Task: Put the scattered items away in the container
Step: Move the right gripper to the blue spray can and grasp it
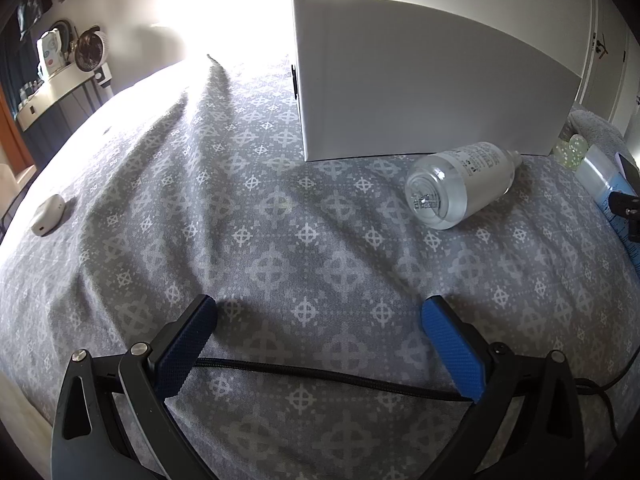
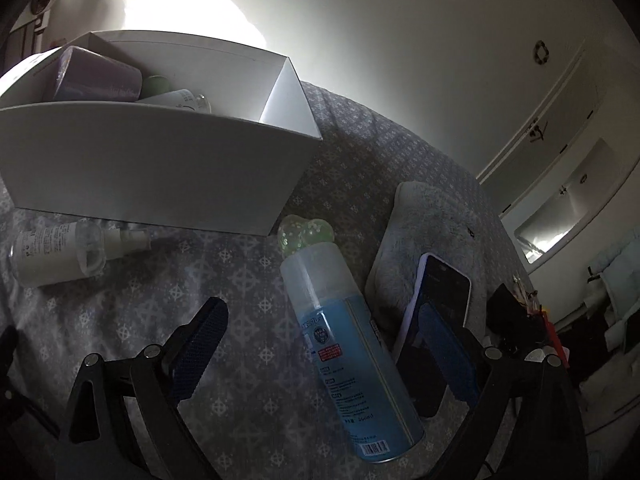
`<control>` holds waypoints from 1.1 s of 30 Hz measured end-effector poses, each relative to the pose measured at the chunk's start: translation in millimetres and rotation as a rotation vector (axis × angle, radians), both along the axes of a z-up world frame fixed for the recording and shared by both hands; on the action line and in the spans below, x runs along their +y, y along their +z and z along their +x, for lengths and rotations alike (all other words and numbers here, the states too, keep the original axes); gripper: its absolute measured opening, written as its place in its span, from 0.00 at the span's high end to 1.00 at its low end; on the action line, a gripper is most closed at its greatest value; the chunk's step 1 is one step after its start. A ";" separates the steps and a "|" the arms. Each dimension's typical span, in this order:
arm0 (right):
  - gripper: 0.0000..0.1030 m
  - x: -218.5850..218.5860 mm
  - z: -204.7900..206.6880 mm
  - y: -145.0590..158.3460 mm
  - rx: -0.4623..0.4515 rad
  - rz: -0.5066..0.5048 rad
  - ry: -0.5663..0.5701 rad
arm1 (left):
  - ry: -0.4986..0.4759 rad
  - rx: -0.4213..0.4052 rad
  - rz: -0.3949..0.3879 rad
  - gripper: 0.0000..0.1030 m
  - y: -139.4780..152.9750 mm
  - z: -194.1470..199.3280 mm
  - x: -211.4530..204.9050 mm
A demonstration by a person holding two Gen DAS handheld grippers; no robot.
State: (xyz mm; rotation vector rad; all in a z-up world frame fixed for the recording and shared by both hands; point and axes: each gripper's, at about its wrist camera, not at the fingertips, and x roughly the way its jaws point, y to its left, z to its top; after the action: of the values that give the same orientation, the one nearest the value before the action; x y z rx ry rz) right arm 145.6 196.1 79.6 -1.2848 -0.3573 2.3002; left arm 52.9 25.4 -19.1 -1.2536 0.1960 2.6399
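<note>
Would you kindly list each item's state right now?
White box: upright, open-topped, several items inside.
Clear spray bottle: lying on bed, outside the box.
Blue spray can: lying between open jaws, capped.
Phone: leaning on grey cushion.
Left gripper: open, empty.
Right gripper: open.

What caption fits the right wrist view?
Open right gripper over a blue spray can lying on the bedspread, near the white box.

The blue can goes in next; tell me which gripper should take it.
Right. The right gripper already has its jaws open around the blue spray can. The left gripper is open over bare bedspread, with the can at its view's far edge.
</note>
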 end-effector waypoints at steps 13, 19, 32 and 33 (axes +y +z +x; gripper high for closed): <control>0.03 28.1 -6.5 -21.9 -0.156 -0.162 -0.014 | 0.001 0.001 0.001 0.00 0.5 1.0 1.4; 0.03 30.5 -20.9 -35.0 -0.227 -0.169 -0.053 | 0.001 0.001 0.000 0.00 0.3 1.4 1.9; 0.02 39.7 -33.6 -46.1 -0.245 -0.326 -0.064 | 0.002 0.002 0.000 0.00 0.1 1.6 3.1; 0.02 39.2 -32.3 -44.9 -0.240 -0.338 -0.061 | 0.002 0.002 0.000 0.00 0.1 1.4 2.9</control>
State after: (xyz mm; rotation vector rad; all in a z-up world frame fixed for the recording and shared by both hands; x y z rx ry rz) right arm 113.3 235.3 34.7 -1.7188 -0.0028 2.2232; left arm 54.3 28.3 -19.0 -1.2525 0.1952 2.6426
